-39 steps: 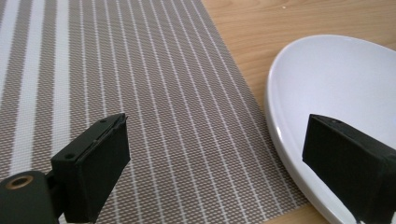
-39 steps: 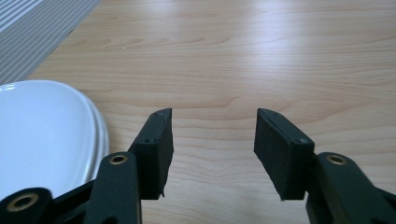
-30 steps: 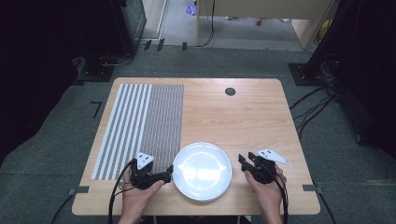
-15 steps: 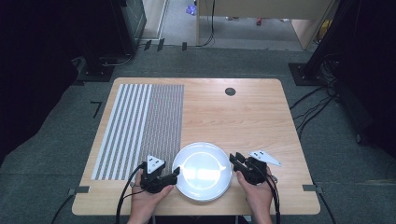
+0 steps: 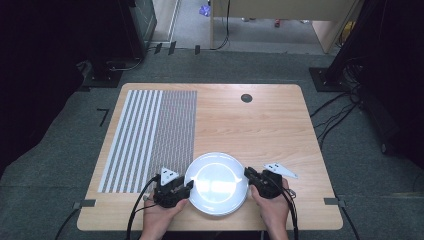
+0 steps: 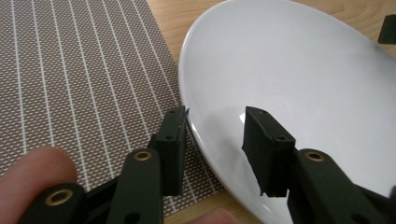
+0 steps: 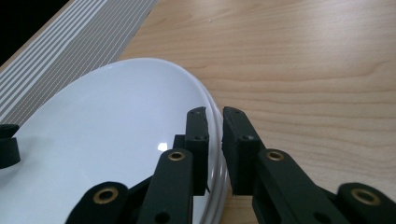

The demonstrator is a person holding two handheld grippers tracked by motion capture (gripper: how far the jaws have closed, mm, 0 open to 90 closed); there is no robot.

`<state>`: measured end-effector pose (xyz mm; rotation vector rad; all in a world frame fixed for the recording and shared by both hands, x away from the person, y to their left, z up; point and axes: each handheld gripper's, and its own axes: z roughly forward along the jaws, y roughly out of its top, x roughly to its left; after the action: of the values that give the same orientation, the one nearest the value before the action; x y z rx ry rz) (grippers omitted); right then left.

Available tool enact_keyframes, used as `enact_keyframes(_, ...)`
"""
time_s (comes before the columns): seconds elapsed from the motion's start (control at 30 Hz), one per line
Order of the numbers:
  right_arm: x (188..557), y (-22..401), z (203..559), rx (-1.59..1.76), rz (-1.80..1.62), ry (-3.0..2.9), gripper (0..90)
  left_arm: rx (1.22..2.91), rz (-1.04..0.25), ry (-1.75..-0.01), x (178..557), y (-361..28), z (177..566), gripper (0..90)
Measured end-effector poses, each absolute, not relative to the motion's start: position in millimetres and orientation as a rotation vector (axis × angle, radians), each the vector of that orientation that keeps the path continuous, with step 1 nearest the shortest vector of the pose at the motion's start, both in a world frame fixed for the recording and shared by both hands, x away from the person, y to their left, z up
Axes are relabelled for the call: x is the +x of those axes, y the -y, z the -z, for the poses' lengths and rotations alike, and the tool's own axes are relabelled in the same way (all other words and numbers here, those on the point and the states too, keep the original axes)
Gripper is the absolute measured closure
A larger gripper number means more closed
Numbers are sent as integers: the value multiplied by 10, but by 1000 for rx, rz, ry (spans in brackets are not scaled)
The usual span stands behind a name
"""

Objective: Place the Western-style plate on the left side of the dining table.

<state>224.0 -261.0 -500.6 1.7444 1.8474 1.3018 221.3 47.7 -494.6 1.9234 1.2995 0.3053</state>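
We bring both tools in on the white plate (image 5: pixel 216 183) at the near edge of the wooden counter (image 5: pixel 260 125); the right tool (image 7: pixel 214 116) has just closed and pinches the rim; the left tool's (image 6: pixel 215 116) jaws, closing too, straddle the opposite rim (gap remains); a lift looks ready; glossy round plate, woven striped mat (image 5: pixel 150 135) beside.
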Motion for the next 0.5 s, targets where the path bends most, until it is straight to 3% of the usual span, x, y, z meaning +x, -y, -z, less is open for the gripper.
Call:
enact_keyframes(0.27, 2220, 2592, 5065, 1812, -1319, -1831, 855, 1928, -264, -1308, 2245, -541, 4932, 687)
enact_keyframes(0.5, 2208, 2598, 5084, 1831, -1345, -1799, 862, 1924, -209, -1290, 2293, -586, 4950, 679)
